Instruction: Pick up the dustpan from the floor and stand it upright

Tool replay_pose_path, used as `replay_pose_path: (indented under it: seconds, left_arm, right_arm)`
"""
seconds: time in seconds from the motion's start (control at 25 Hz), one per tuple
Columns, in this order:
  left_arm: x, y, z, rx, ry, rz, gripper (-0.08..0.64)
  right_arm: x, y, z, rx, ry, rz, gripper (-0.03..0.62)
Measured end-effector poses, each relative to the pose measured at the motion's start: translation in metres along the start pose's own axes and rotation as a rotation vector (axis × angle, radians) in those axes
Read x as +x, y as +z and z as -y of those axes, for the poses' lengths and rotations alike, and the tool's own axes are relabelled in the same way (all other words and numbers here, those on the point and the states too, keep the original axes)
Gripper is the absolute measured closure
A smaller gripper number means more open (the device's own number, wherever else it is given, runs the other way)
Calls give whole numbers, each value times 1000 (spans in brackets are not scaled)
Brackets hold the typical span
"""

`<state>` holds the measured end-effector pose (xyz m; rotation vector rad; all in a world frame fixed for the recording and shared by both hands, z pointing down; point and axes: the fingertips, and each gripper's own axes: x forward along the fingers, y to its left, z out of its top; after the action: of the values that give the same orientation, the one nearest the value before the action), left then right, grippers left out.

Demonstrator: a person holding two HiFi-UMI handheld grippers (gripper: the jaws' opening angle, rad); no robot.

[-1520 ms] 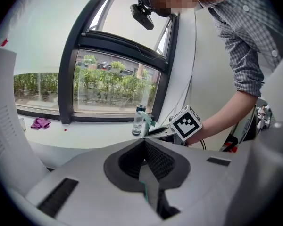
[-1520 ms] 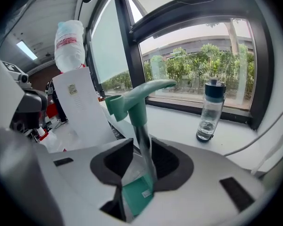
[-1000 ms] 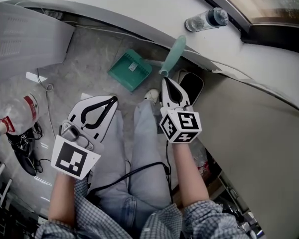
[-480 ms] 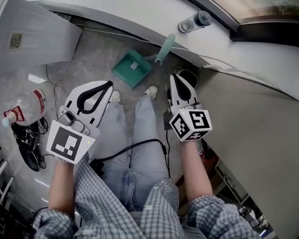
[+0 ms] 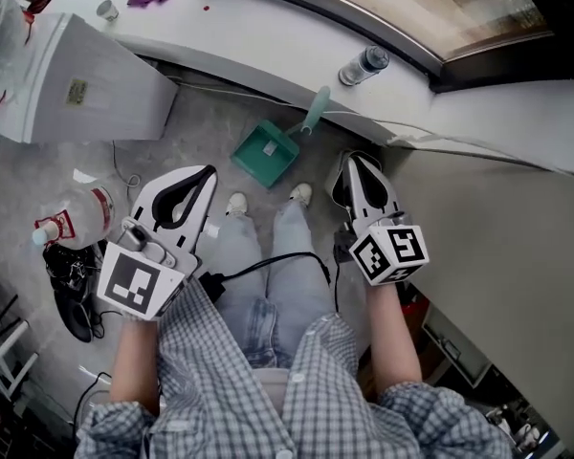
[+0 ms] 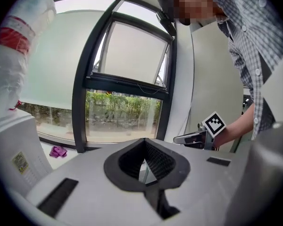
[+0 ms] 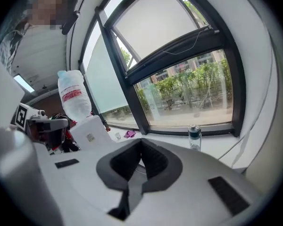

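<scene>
The teal dustpan (image 5: 266,153) stands on the floor with its pale green handle (image 5: 316,110) leaning up against the white sill wall. In the head view both grippers are held high above the floor, well apart from the dustpan. My left gripper (image 5: 206,173) is shut with nothing between its jaws, and its tips meet in its own view (image 6: 144,143). My right gripper (image 5: 352,159) is also shut and empty, with its pads together (image 7: 141,141). Each gripper shows in the other's view, the right gripper (image 6: 198,138) and the left gripper (image 7: 41,124).
A small water bottle (image 5: 364,65) stands on the window sill. A white cabinet (image 5: 77,89) is at the left, and a large water jug (image 5: 77,216) and dark shoes (image 5: 67,290) lie on the floor below it. A black cable (image 5: 268,264) runs across my legs.
Both grippers have risen away from the floor. The right gripper's tips, close by the dustpan handle a second ago, are now well clear of it. The dustpan stays leaning on the wall.
</scene>
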<state>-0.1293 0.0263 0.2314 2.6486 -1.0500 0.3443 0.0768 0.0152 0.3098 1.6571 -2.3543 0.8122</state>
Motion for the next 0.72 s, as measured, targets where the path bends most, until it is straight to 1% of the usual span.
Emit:
replay_pose_path:
  seconds: [0.16, 0.28, 0.44, 0.56, 0.72]
  left_arm:
    - [-13, 18, 2, 14, 26, 25, 554]
    - [-17, 26, 5, 24, 28, 40, 554]
    - [-19, 42, 9, 56, 34, 45, 554]
    - [-19, 59, 5, 74, 49, 91, 554]
    - [-20, 71, 4, 74, 60, 125, 554]
  right_arm:
    - [-17, 11, -13, -4, 18, 15, 586]
    - [-23, 19, -22, -67, 41, 16, 585]
    - [-28, 36, -29, -128, 56, 33, 584]
    - [-24, 55, -35, -182, 72, 50, 584]
    - [-24, 83, -38, -205, 78, 85, 584]
